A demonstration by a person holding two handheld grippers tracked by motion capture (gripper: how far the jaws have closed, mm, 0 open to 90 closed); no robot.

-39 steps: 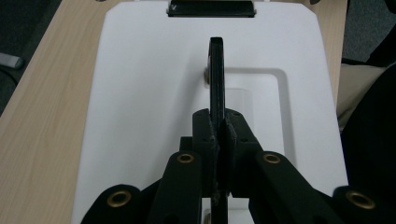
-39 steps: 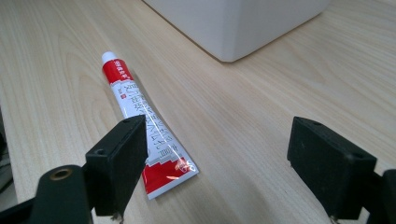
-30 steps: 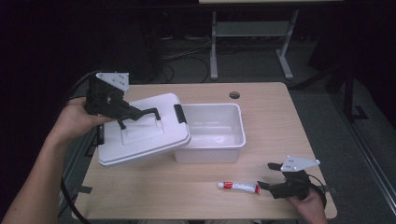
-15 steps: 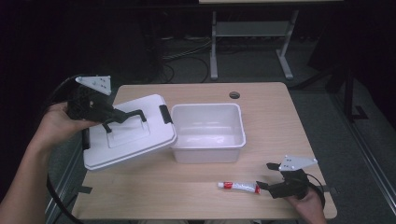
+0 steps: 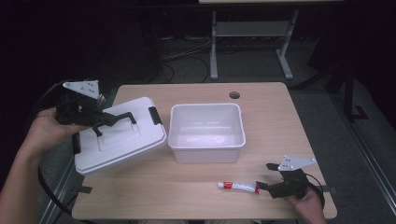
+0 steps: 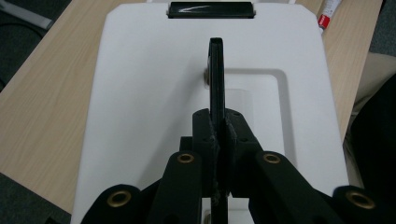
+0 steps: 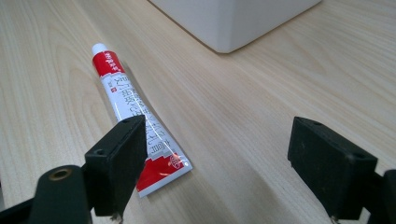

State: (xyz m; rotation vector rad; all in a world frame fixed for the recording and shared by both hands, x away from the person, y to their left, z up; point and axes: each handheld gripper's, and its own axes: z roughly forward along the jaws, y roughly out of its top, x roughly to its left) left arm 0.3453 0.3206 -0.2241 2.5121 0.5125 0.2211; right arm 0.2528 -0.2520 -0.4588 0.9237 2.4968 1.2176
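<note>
While lid (image 5: 122,140) hangs gripped, tube (image 5: 239,187) flanks bin (image 5: 207,149).

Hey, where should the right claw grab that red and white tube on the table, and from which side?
Grip the tube across its flat middle, coming down from above. It lies flat on the table, cap toward the white bin, crimped tail nearest the open right claw. The body looks narrow enough to fit between the jaws; the crimp is probably too thin.
</note>
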